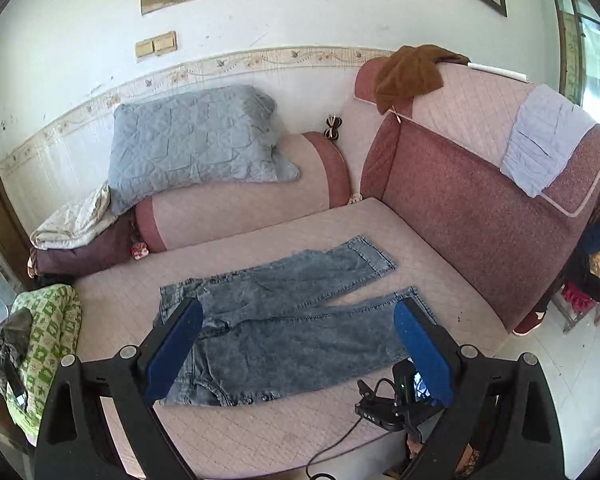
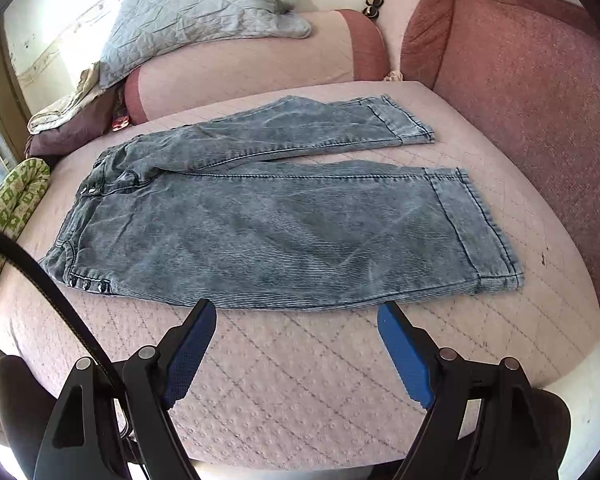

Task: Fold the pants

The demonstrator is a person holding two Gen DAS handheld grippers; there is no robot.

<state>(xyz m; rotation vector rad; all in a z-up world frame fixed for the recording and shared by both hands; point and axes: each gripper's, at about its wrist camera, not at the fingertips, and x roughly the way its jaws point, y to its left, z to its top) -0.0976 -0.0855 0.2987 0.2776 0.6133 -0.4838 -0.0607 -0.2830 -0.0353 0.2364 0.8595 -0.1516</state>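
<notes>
A pair of washed blue jeans [image 1: 284, 320] lies flat on the pink quilted sofa seat [image 1: 268, 432], waist to the left, the two legs spread a little apart toward the right. The left gripper [image 1: 298, 332] hangs above them with its blue pads [image 1: 176, 354] wide apart, holding nothing. Under its right finger a small black device with a cable [image 1: 392, 404] is seen. A grey quilted pillow [image 1: 196, 140] rests on the round bolster [image 1: 244, 196] behind. A brown cloth [image 1: 412, 72] and a pale blue cloth [image 1: 544, 136] hang over the backrest [image 1: 472, 216].
</notes>
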